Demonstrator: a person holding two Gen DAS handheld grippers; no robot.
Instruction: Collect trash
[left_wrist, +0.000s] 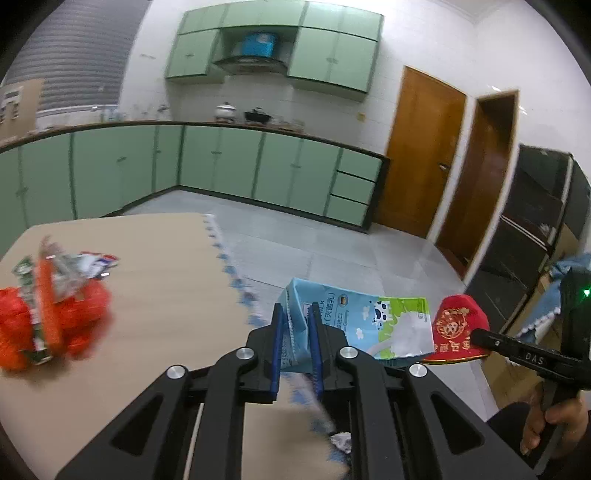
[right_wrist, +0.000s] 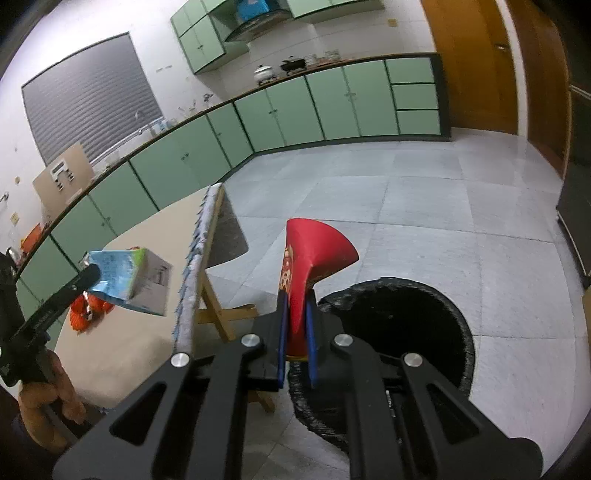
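Milk carton (left_wrist: 354, 325) was clamped in my left tongs (left_wrist: 298, 332), off worktop (left_wrist: 166, 266) edge. Right tongs (right_wrist: 295, 328) pinched red paper cup (right_wrist: 314, 258) over black-lined bin (right_wrist: 406, 332), seen only from right wrist. One orange trash heap (left_wrist: 48, 317) lay on worktop.

- The milk carton (left_wrist: 354, 325), in the left claw (left_wrist: 297, 325), hangs past the desk (left_wrist: 155, 266) edge.
- The paper cup (right_wrist: 314, 258), in the right claw (right_wrist: 295, 321), sits right of the carton, above the bin (right_wrist: 391, 332) on the floor (right_wrist: 406, 192).
- A trash pile (left_wrist: 48, 295) lies on the desk, left.

Each hand-held gripper (left_wrist: 297, 314) (right_wrist: 295, 306) is black with blue finger pads (left_wrist: 275, 350), silver round screws and bare-skinned hands (left_wrist: 554, 424).
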